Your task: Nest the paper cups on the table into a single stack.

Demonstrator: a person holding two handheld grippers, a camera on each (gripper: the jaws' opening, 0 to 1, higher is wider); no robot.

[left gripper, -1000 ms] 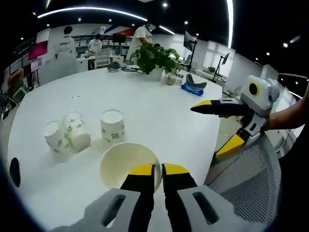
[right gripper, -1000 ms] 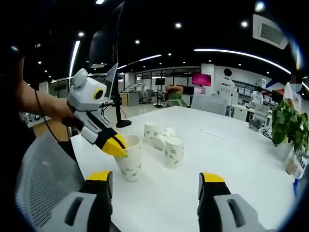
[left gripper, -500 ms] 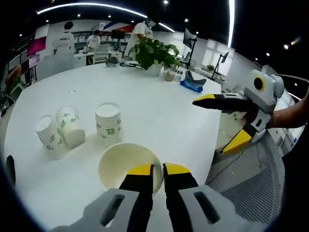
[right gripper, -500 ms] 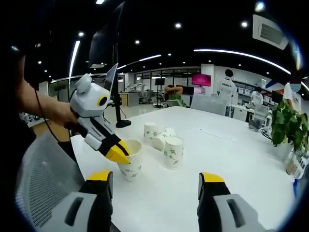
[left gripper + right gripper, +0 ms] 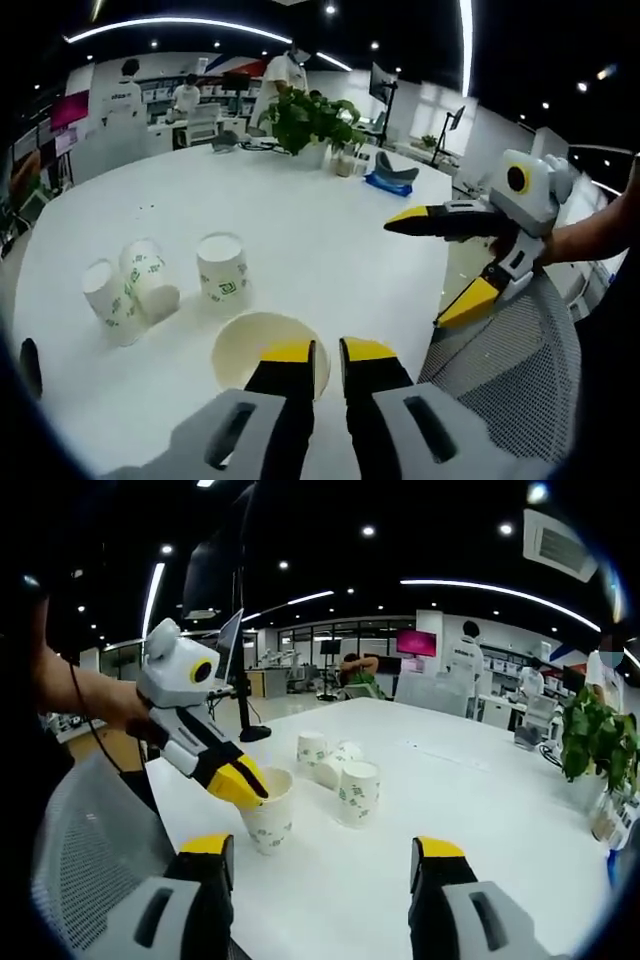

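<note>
White office table (image 5: 480, 810): left gripper (image 5: 326, 352) pinches a paper cup's (image 5: 268, 813) rim; right gripper (image 5: 320, 852) hangs spread wide.

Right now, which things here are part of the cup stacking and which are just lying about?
Job: held cup in the left gripper; upright cup; two cups behind it; right gripper.

Lying about: potted plant, blue item, mesh chair.

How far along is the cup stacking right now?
Nothing is nested yet. The left gripper is shut on the rim of the near cup; the right gripper is open and holds nothing. An upright cup and two more cups, one tipped against the other, are left to stack on the table.
</note>
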